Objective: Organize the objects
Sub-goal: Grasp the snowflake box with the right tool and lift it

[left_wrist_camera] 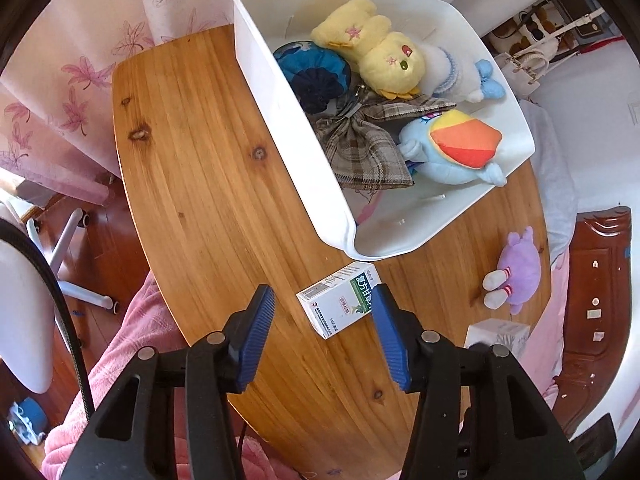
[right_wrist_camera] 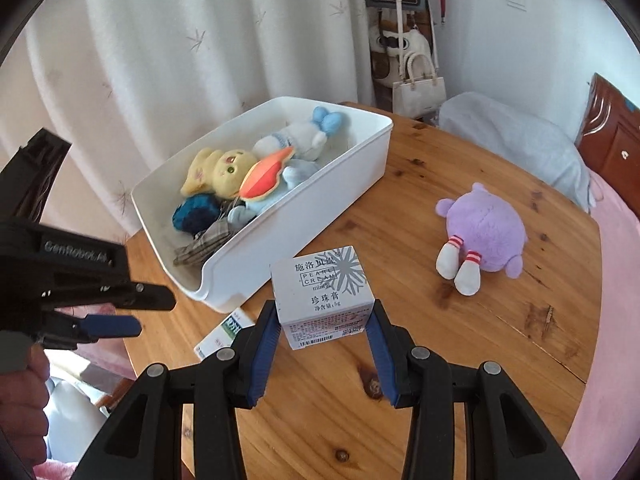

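While the round wooden worktop (right_wrist_camera: 460,340) carries everything, the white bin (left_wrist_camera: 280,92) sits well ahead of both sets of jaws as the collecting place, already holding the yellow plush (left_wrist_camera: 384,52), a blue plush (left_wrist_camera: 452,148) and a plaid cloth (left_wrist_camera: 360,148). Off to the right of the right jaws lies the purple plush (right_wrist_camera: 484,236), not yet binned. Now the right gripper (right_wrist_camera: 324,320) brackets the pearl cream box (right_wrist_camera: 320,292), pads at both sides, though a firm squeeze I cannot confirm, while the left gripper (left_wrist_camera: 324,304) hangs wide open and empty over the green-and-white carton (left_wrist_camera: 340,300), likely lining up its own pick.
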